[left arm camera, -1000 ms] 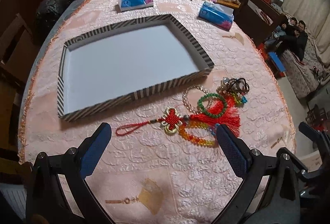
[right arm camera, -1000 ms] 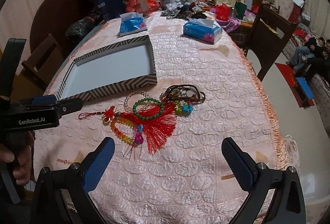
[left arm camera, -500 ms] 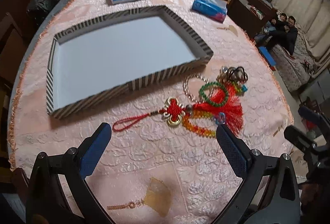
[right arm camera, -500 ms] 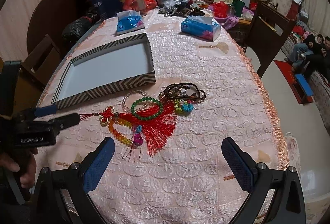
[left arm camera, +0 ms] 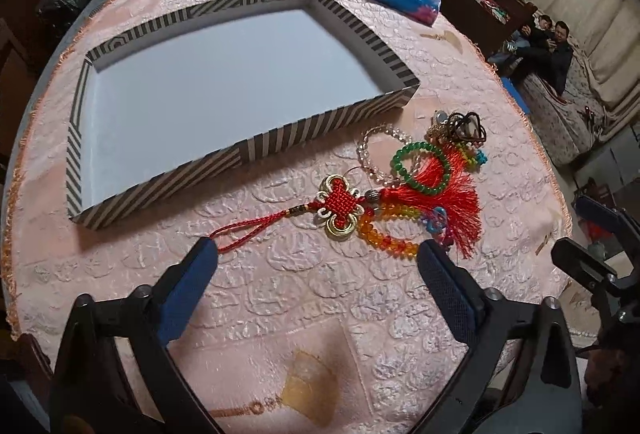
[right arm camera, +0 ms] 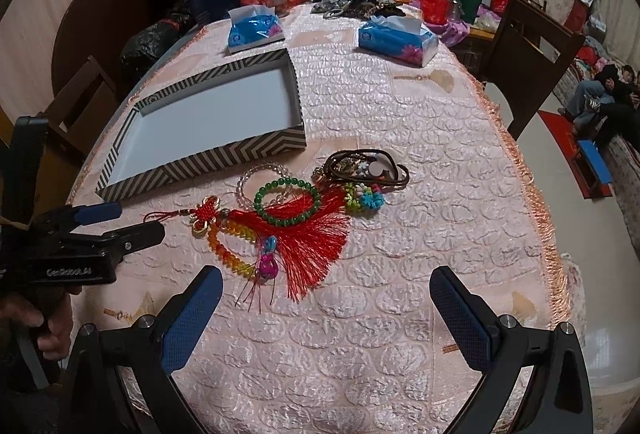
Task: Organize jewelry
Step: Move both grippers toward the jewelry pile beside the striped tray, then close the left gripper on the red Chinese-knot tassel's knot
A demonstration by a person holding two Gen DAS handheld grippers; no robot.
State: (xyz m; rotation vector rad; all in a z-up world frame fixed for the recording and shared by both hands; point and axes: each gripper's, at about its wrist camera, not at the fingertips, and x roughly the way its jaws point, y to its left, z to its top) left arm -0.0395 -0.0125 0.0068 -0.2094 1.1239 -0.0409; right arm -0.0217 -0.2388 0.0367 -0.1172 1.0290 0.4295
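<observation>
Both my grippers gape over the jewelry pile, gripping nothing

From the left: my left gripper (left arm camera: pixel 318 274) has its blue pads wide apart above the pink tablecloth (left arm camera: pixel 280 306), the left pad's tip just beside the cord loop of the red knot tassel (left arm camera: pixel 340 204). Beyond it lies the striped tray (left arm camera: pixel 248 150), its white floor bare. Just right of the tray's near corner sits the jewelry heap: tassel knot, orange bead bracelet (left arm camera: pixel 380 234), clear bead bracelet (left arm camera: pixel 370 154), green bead bracelet (left arm camera: pixel 420 168) resting on the tassel's red fringe, and brown cords (left arm camera: pixel 466 126) furthest right. My right gripper (right arm camera: pixel 326 300) hangs spread open near the fringe; two blue tissue packs (right arm camera: pixel 394 40) sit at the far end
</observation>
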